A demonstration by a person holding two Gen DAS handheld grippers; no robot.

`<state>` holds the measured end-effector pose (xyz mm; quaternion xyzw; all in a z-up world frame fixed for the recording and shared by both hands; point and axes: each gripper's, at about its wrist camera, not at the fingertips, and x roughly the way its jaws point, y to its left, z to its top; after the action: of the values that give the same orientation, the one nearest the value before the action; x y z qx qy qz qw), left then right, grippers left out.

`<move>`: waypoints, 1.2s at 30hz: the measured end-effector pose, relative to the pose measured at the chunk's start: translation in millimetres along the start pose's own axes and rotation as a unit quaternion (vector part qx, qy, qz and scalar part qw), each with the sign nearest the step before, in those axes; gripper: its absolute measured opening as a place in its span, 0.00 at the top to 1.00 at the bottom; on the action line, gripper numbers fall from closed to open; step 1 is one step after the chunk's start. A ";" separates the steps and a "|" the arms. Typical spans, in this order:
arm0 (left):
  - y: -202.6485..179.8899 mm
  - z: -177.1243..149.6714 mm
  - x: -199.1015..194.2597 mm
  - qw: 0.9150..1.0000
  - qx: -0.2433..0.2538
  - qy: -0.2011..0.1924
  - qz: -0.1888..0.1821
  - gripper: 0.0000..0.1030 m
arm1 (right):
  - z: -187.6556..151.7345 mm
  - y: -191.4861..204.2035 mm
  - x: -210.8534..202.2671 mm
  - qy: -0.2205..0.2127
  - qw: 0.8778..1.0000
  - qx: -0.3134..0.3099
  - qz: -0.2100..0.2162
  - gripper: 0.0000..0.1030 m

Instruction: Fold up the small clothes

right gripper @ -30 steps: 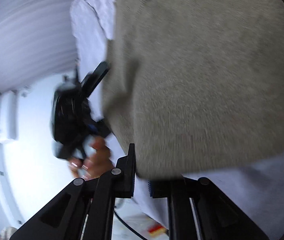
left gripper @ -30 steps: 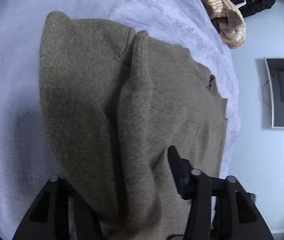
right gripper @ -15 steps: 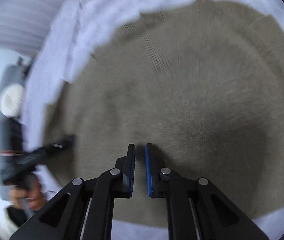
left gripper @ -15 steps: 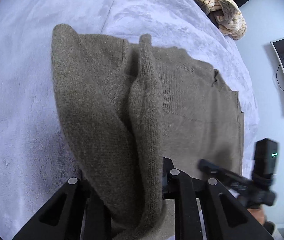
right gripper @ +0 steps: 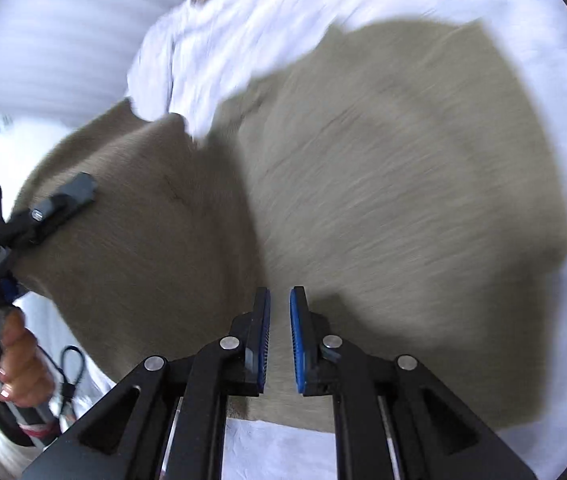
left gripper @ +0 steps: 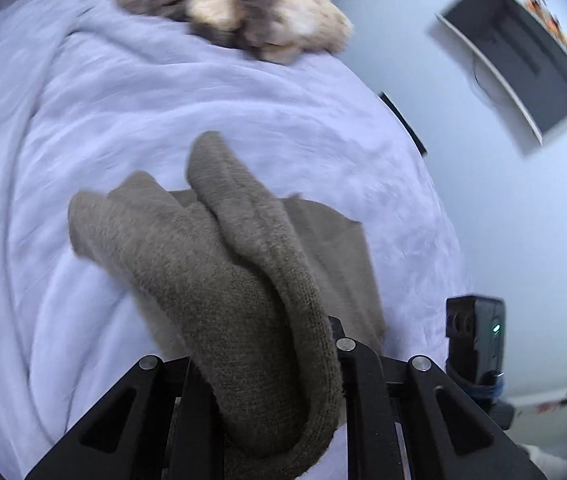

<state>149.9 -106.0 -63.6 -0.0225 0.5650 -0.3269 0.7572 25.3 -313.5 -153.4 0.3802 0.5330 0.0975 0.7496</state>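
An olive-brown knitted sweater (left gripper: 239, 280) lies on a pale lilac blanket (left gripper: 131, 120). My left gripper (left gripper: 263, 360) is shut on a thick fold of the sweater and holds it lifted above the rest of the garment. In the right wrist view the sweater (right gripper: 403, 200) spreads flat on the blanket (right gripper: 267, 12), with its left side raised by the left gripper (right gripper: 59, 200). My right gripper (right gripper: 280, 308) hovers just above the sweater's near edge, its blue pads a narrow gap apart with nothing between them.
A heap of beige and brown clothes (left gripper: 243, 12) lies at the far end of the bed. A dark wall-mounted screen (left gripper: 523, 52) hangs on the white wall to the right. The bed's right edge (left gripper: 435, 184) drops off beside the sweater.
My left gripper has pulled the gripped fold back and up, so more blanket shows beyond. My right gripper, holding cloth a second ago, is empty and now hovers over the sweater's near edge.
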 end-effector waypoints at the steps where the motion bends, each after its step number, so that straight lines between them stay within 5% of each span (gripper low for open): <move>1: -17.1 1.6 14.7 1.000 0.017 0.011 0.002 0.82 | 3.6 -11.7 -8.7 -0.007 1.000 0.015 0.009 0.88; 7: -65.0 -11.0 95.9 0.996 0.042 0.071 0.042 0.75 | 9.1 -81.5 -17.0 0.006 0.992 0.112 0.060 0.84; 11: -67.1 -14.0 79.7 0.998 0.036 0.042 -0.004 0.27 | 4.7 -99.0 -9.5 -0.004 0.983 0.149 0.104 0.79; 16: -69.0 -10.8 32.5 0.998 0.053 -0.016 -0.036 0.26 | 2.3 -109.3 -1.4 -0.029 0.965 0.204 0.163 0.58; 20: -25.8 -16.1 10.5 0.998 0.009 -0.052 0.019 0.26 | -7.6 -113.6 4.0 -0.062 0.933 0.267 0.233 0.45; 23: 20.9 -26.6 20.2 0.996 -0.043 -0.024 0.080 0.26 | -12.8 -129.6 -0.9 -0.078 0.909 0.304 0.275 0.40; 28: 64.2 -53.4 43.1 0.989 -0.095 0.013 0.117 0.26 | -14.2 -131.2 -5.7 -0.094 0.879 0.318 0.342 0.28; 30: 66.7 -61.1 49.6 0.989 -0.095 0.017 0.114 0.26 | -0.4 -122.4 0.4 -0.082 0.893 0.301 0.324 0.28; 32: 66.7 -64.0 51.6 0.988 -0.100 0.013 0.113 0.26 | 11.2 -109.2 2.1 -0.053 0.927 0.262 0.264 0.32; 34: 63.0 -64.5 47.6 0.988 -0.102 0.012 0.116 0.26 | 25.8 -86.6 4.4 -0.026 0.963 0.203 0.176 0.78; 36: 55.9 -62.1 41.5 0.989 -0.096 0.002 0.116 0.26 | 34.1 -59.5 -3.8 -0.030 0.985 0.137 0.104 0.81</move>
<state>128.3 -62.8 -143.5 -0.0286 0.5941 -0.1817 0.7831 38.1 -372.6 -185.8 0.5355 0.4758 0.0899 0.6920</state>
